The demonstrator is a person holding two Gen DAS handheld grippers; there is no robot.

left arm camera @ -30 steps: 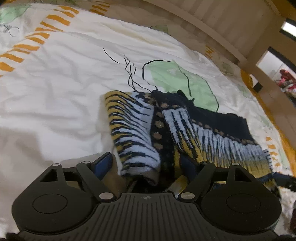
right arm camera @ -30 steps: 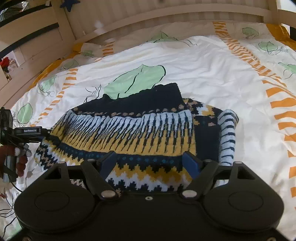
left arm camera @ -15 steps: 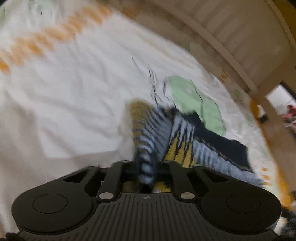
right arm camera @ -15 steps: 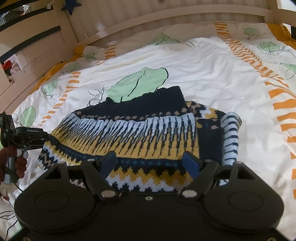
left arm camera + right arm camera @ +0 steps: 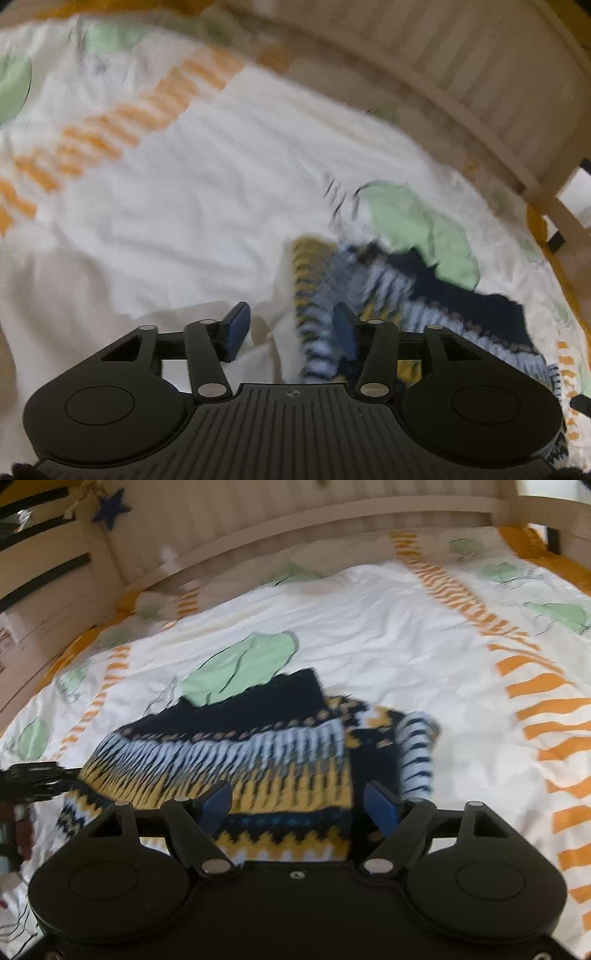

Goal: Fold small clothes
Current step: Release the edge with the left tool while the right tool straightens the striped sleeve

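Bedsheet (image 5: 166, 229), sweater sleeve (image 5: 314, 325) between opening left fingers (image 5: 236, 328)

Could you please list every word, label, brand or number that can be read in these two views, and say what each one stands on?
No text can be read.
Left gripper: round emblem on its black body, too small to read.
Left edge of the right wrist view: pale marks that may be print, too blurred to read.
Sweater and bedcover: patterns only.
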